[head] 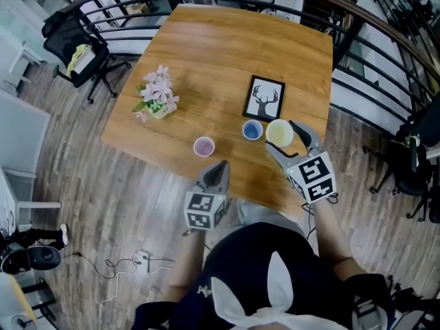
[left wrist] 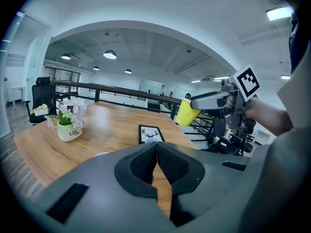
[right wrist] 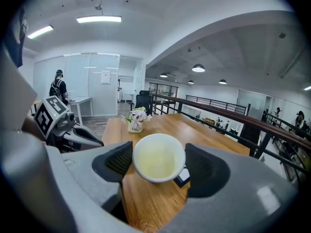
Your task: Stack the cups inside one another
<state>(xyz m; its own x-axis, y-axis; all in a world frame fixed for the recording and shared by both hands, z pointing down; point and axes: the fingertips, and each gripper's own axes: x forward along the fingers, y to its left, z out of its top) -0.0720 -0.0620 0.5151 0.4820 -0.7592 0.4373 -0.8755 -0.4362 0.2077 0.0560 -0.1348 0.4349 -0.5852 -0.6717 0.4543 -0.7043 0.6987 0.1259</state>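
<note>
Transfer step in hand: the right gripper (head: 280, 136) grasps the yellow cup (head: 280, 133) by its sides, a jaw pressed to each, and holds it clear of the counter (head: 206, 53), somewhat tilted. The cup is empty, with its mouth towards the right gripper view.

The blue cup (head: 252, 130) stands upright on the counter just beside the carried cup, to its left in the head view. The pink cup (head: 204, 146) stands further left, apart from both. Neither contains another cup, so no nesting is done.

The left gripper (head: 220, 172) is clenched with nothing between its jaws, at the near counter edge close to the pink cup.

Judgement: the next move calls for bringing the yellow cup over the blue cup, levelling it mouth up, and lowering it in before release. Whether yellow fits inside blue cannot be told. Risk: the tilt may catch the blue rim and tip that cup.
</note>
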